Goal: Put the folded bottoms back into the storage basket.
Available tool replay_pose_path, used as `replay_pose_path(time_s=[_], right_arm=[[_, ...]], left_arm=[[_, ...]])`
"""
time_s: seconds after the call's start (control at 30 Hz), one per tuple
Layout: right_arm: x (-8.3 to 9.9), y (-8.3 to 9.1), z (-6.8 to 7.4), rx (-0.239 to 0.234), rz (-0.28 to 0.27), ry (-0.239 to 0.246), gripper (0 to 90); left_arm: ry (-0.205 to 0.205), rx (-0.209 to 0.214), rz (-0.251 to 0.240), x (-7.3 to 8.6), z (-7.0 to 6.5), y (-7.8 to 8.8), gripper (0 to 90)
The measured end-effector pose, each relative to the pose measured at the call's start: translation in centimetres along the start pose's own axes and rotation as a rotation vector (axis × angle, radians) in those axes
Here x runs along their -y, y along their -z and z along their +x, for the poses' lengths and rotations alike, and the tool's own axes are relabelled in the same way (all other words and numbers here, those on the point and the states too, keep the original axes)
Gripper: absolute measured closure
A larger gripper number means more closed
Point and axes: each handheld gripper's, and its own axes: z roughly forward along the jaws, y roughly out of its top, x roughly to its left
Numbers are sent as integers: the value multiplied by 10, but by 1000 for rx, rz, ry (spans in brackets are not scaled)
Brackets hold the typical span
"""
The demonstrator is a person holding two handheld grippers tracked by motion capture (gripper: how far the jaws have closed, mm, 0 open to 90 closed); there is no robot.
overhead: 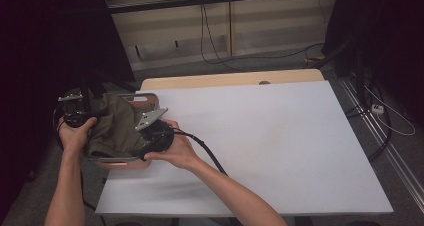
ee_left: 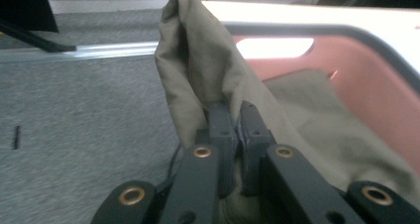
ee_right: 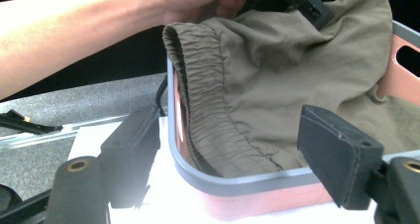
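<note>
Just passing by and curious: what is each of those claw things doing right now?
Left gripper: closed, pinching the olive cloth.
Right gripper: open, holding nothing, at the pink basket rim.

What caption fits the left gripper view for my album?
Left tool pinching olive cloth above a pink basket.

grippers: 2 — left gripper (overhead: 75, 111), right gripper (overhead: 150, 123) | olive garment (overhead: 115, 123): 1 | pink basket (overhead: 120, 161): 1 | white table (overhead: 280, 141): 1
</note>
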Motion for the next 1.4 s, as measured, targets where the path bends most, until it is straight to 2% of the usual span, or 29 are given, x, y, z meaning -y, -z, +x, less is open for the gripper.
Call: replay_pose_path(time_s=[0.03,0.1,0.17,0.23,0.33,0.4,0.5,0.6,0.67,0.8,0.87,0.93,1.07,1.13,1.23,1.3,1.4], right_arm=[[0,0,0,0,0,0,248],[0,1,0,3,-2,1,248],[1,2,0,3,-3,-2,247],[1,2,0,3,-5,-2,247],[2,2,0,3,-3,-3,247],[2,2,0,3,-7,-4,246],[3,3,-1,4,-13,-9,246],[4,3,-1,3,-14,-10,244],[5,3,0,2,-16,-11,241],[6,6,-1,14,-24,-18,209],[6,7,-1,21,-26,-19,199],[6,9,-2,25,-32,-18,187],[8,11,-3,38,-42,-27,165],[9,12,-4,45,-38,-25,151],[10,13,-5,48,-36,-32,132],[10,13,-5,58,-39,-32,124],[10,13,-6,73,-40,-32,117]], left_arm=[[13,19,8,1,2,0,873],[5,24,8,3,2,-1,873],[-12,23,19,4,1,-2,873],[-55,12,51,4,-2,-4,873],[-43,27,85,3,-3,-5,872],[-55,18,82,3,-3,-6,872],[-61,27,76,4,-4,-6,870],[-63,24,55,4,-3,-4,857],[-59,34,20,5,-2,-2,835],[-59,65,-22,6,-3,2,737],[-47,66,-31,6,-3,5,693],[-60,78,-41,5,-4,8,628],[-91,66,-61,4,-9,14,517],[-101,45,-71,2,-11,18,443],[-101,7,-116,0,-15,25,345],[-102,-2,-139,-2,-17,27,282],[-123,-26,-157,-4,-19,29,222]])
